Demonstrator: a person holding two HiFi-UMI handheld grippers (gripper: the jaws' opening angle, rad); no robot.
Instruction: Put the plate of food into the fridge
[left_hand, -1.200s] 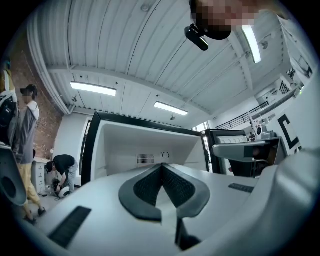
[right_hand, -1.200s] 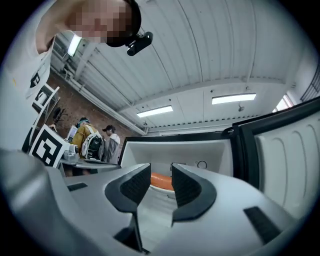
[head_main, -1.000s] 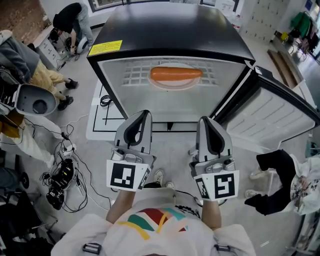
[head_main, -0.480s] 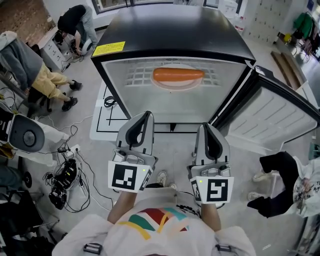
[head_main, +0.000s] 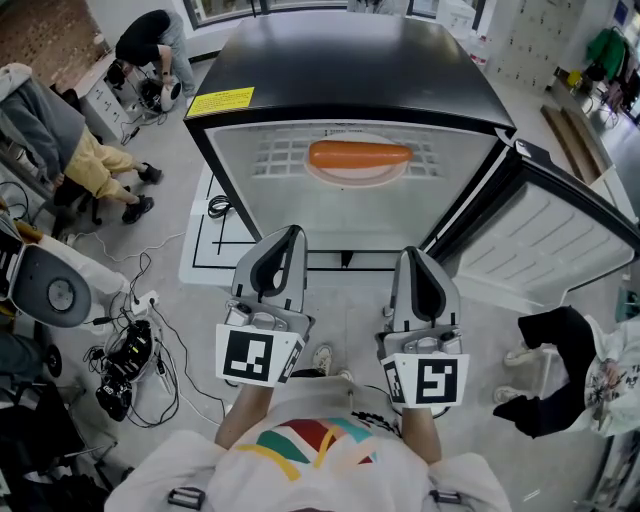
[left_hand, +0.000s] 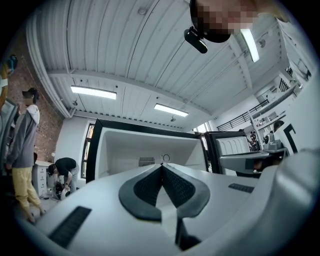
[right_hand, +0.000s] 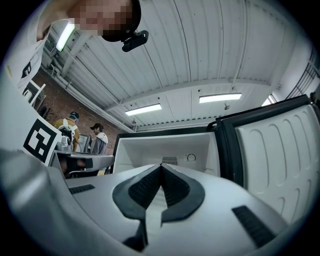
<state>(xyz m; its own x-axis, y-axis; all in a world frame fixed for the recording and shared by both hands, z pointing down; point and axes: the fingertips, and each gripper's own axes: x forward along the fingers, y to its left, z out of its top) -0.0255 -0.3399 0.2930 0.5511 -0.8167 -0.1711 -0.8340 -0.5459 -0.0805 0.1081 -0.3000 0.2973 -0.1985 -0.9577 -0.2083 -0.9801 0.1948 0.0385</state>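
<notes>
Plate's in the fridge, and I've got both grippers free.

The plate (head_main: 355, 180) with its long orange food (head_main: 360, 154) sits on the wire shelf (head_main: 268, 150) inside the fridge (head_main: 350, 60), well apart from both tools. My left gripper (head_main: 290, 230) has its jaws pressed together on nothing, and the right gripper (head_main: 413, 252) is the same, closed and empty, both hanging out front. I'd call the placing done. The door (head_main: 545, 240) stands wide open on my right, so closing it looks like all that's left.

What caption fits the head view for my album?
Plate of food inside the open fridge; left gripper and right gripper shut, empty, outside.
</notes>
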